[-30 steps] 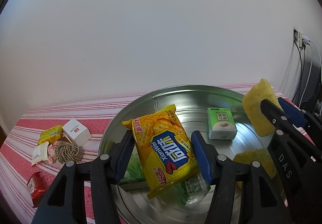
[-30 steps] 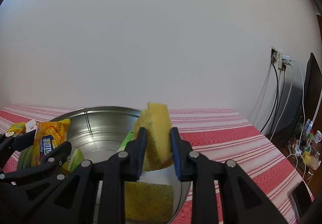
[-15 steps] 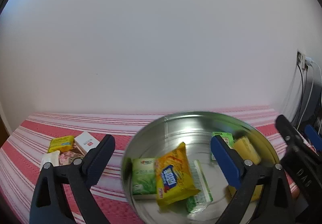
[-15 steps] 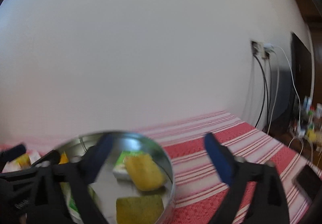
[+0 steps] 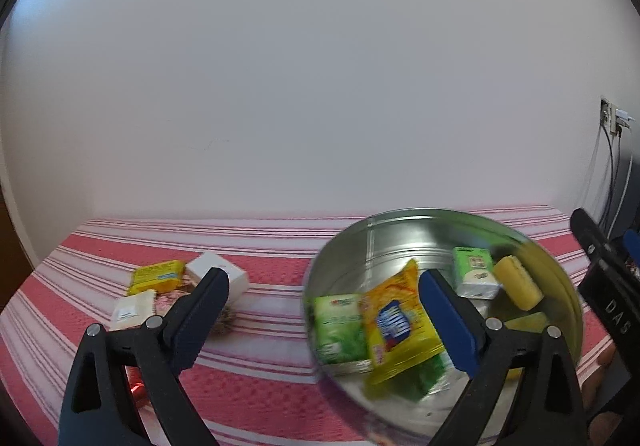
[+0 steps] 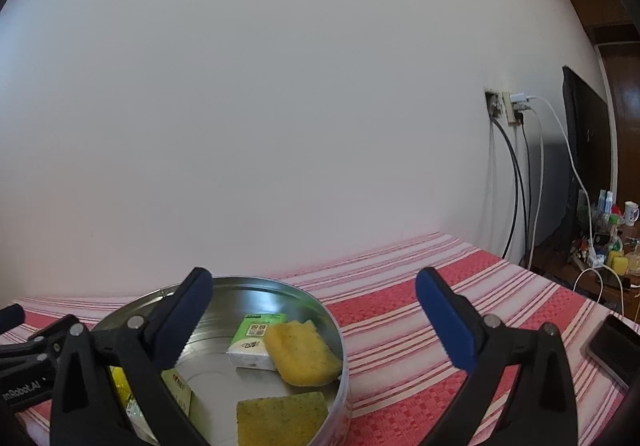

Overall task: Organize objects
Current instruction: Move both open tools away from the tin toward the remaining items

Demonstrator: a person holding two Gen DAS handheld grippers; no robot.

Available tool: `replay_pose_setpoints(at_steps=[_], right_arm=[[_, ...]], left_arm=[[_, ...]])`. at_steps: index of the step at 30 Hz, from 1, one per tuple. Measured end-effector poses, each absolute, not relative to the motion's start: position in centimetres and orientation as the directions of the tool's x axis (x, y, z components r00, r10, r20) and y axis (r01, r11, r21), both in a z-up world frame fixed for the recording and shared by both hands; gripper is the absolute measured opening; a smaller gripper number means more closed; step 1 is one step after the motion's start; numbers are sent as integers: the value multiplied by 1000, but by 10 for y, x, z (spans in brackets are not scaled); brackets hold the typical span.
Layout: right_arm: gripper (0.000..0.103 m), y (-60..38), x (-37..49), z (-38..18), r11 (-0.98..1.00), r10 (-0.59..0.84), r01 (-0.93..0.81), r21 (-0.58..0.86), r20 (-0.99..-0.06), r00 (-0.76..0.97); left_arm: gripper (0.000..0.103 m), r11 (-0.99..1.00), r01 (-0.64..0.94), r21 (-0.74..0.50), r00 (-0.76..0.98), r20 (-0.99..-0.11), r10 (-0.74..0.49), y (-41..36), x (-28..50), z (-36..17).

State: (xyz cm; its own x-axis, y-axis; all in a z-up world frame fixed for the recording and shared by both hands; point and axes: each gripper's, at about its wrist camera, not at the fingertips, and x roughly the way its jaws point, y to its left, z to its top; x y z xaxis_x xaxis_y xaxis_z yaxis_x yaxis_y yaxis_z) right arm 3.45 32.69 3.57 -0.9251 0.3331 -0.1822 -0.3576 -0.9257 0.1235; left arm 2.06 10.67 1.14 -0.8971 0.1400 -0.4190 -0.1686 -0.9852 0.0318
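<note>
Right wrist view: both grippers' fingers spread wide, grasping nothing, above the metal tin [image 6: 342, 342] holding sponges and packets.

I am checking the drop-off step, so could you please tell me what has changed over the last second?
Both claws let go. The left claw released the yellow cracker packet, which now lies in the metal tub; the right claw dropped its yellow sponge beside the green tissue pack. Both now stand open and have drawn back. The small items on the striped cloth stayed put.
</note>
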Motion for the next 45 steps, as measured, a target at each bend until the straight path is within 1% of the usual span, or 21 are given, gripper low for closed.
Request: replay_pose_setpoints(at_steps=[5, 11, 15, 25, 35, 45], right_arm=[[103, 321, 35, 35, -922, 356, -374, 94, -169, -919], [103, 324, 40, 33, -905, 380, -405, 131, -178, -908], [103, 313, 44, 34, -904, 396, -415, 100, -164, -903], [103, 301, 58, 32, -896, 399, -425, 129, -187, -898], [103, 259, 71, 34, -918, 352, -375, 127, -172, -920], [103, 196, 70, 35, -959, 226, -251, 133, -177, -958]], left_arm=[[97, -991, -131, 40, -898, -427, 102, 87, 15, -2], [97, -995, -85, 60, -904, -425, 51, 66, 11, -16], [97, -995, -72, 70, -904, -426, 36, 53, 8, -21], [97, -998, -53, 17, -893, -448, 39, 22, 7, -22], [97, -999, -38, 15, -894, -447, 27, -5, 6, -20], [97, -1000, 1, 8, -889, -458, -5, -41, -3, -21]])
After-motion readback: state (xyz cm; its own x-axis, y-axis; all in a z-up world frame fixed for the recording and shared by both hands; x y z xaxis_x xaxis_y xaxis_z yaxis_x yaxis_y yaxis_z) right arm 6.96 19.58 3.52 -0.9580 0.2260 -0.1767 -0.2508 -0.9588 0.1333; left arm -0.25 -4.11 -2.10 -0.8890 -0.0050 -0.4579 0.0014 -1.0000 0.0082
